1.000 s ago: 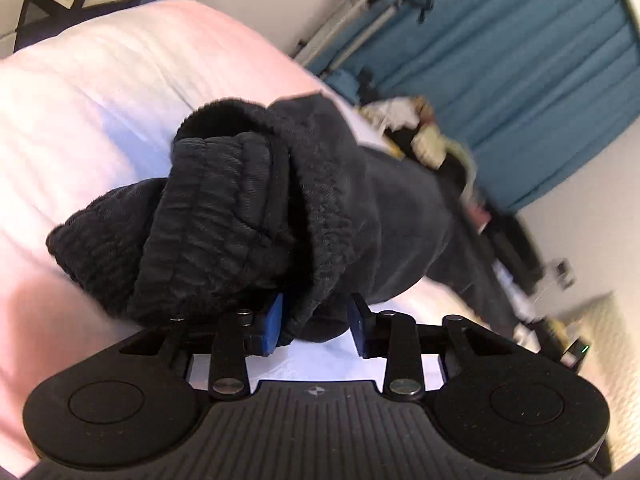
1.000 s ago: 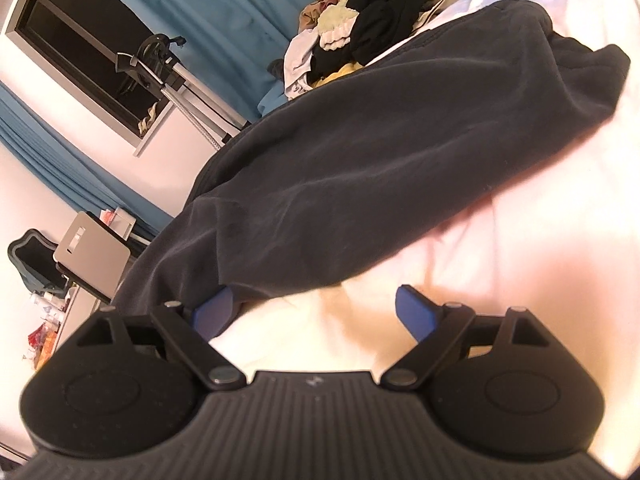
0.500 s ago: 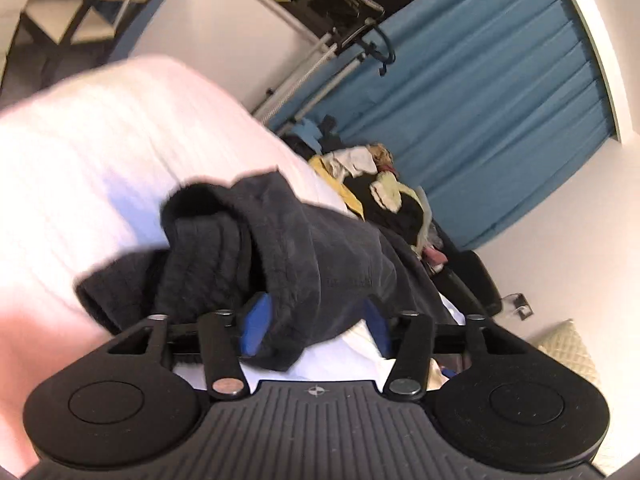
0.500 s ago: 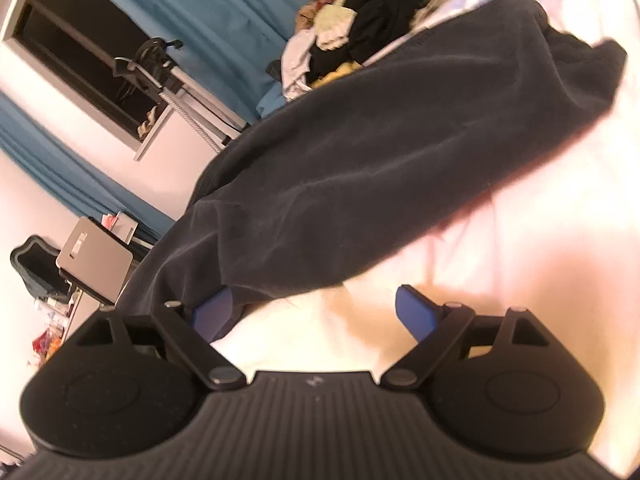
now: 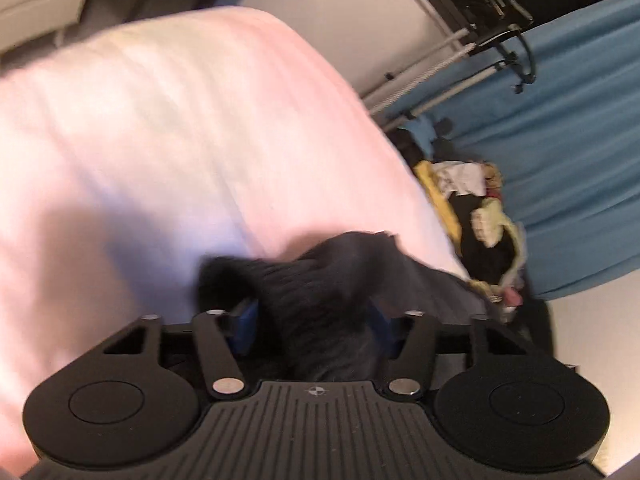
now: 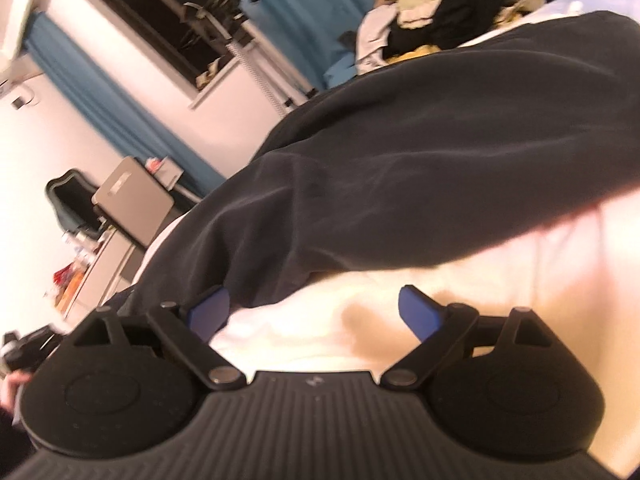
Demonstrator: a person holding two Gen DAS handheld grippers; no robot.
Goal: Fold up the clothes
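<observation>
Right between the blue pads of the left gripper [image 5: 312, 326] sits a bunched ribbed end of the dark charcoal fleece garment [image 5: 320, 288], jaws closing around it; ahead lies the pale pink bedsheet [image 5: 160, 140]. Meanwhile the right gripper [image 6: 314, 312] stands wide apart, its left pad against the garment's edge

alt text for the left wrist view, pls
The left gripper has a bunched dark garment between its closing blue fingers, above a pale pink bed sheet. Behind it are a clothes pile and blue curtains. Motion blur softens the picture.
</observation>
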